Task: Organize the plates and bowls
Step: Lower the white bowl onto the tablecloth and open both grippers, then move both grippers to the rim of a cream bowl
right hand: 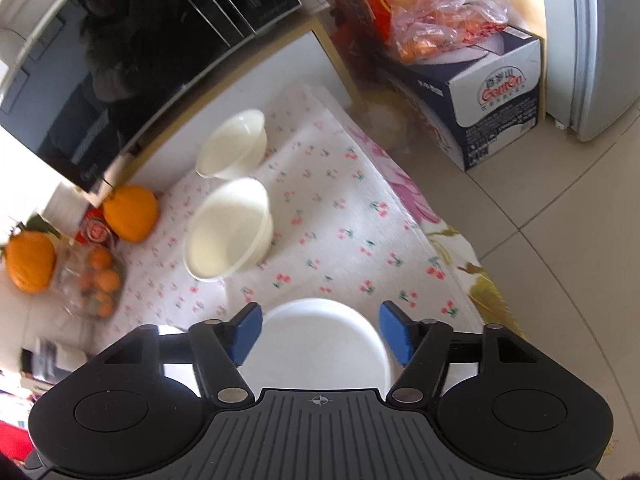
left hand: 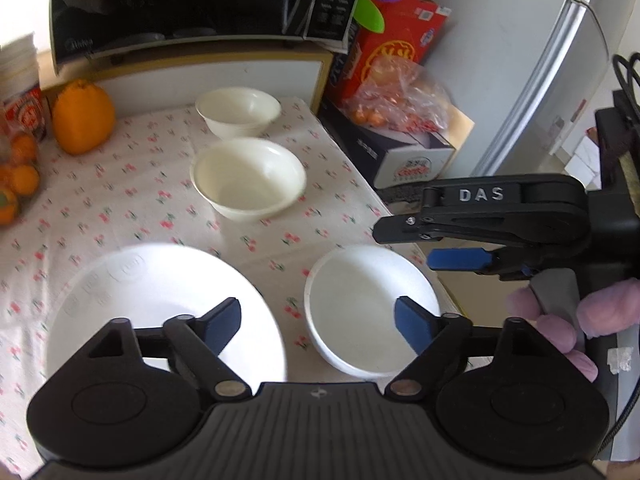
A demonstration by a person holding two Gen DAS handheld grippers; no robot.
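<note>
The left gripper (left hand: 318, 326) has its fingers spread wide, holding nothing. So does the right gripper (right hand: 320, 332), just above the white bowl (right hand: 320, 344), likely so the dishes rest alone. A white plate (left hand: 160, 304) lies beside that bowl on the worktop (left hand: 100, 200). Behind the bowl sit two cream bowls (left hand: 248, 178), smooth and empty.

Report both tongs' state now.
Left tongs: open, holding nothing, above the plate and white bowl.
Right tongs: open, holding nothing, straddling that bowl.
</note>
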